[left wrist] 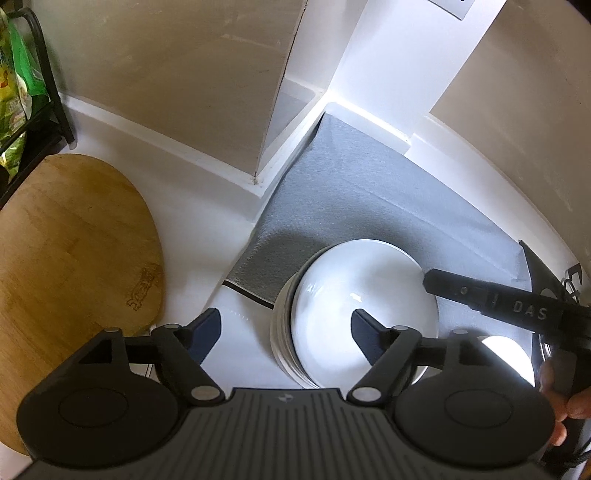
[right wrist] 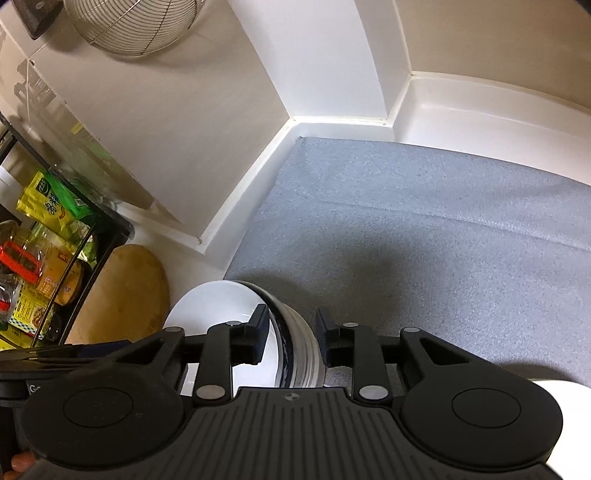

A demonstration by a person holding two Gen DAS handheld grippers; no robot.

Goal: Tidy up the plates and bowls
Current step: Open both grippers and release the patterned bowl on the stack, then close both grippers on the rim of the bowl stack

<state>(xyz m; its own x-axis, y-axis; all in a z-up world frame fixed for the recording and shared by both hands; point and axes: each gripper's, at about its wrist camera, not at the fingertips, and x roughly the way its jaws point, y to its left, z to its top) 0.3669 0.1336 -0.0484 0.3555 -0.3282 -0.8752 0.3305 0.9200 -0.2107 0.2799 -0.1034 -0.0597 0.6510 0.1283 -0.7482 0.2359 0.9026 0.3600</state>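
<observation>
A stack of white bowls (left wrist: 354, 306) stands at the near left corner of a grey mat (left wrist: 369, 192). My left gripper (left wrist: 286, 332) is open, its left finger outside the stack's left wall and its right finger over the top bowl's inside. My right gripper (right wrist: 291, 334) is partly open and straddles the stack's right rim (right wrist: 295, 347), left finger inside the top bowl (right wrist: 218, 314), right finger outside; the pads do not clearly touch. The right gripper's finger (left wrist: 480, 295) shows in the left wrist view at the bowl's right rim. Another white dish (left wrist: 509, 358) lies right of the stack.
A round wooden board (left wrist: 70, 266) lies on the white counter left of the mat. A black rack with food packets (right wrist: 44, 258) stands at far left. A wall corner and white ledge (left wrist: 258, 177) rise behind. A wire basket (right wrist: 136, 26) hangs above.
</observation>
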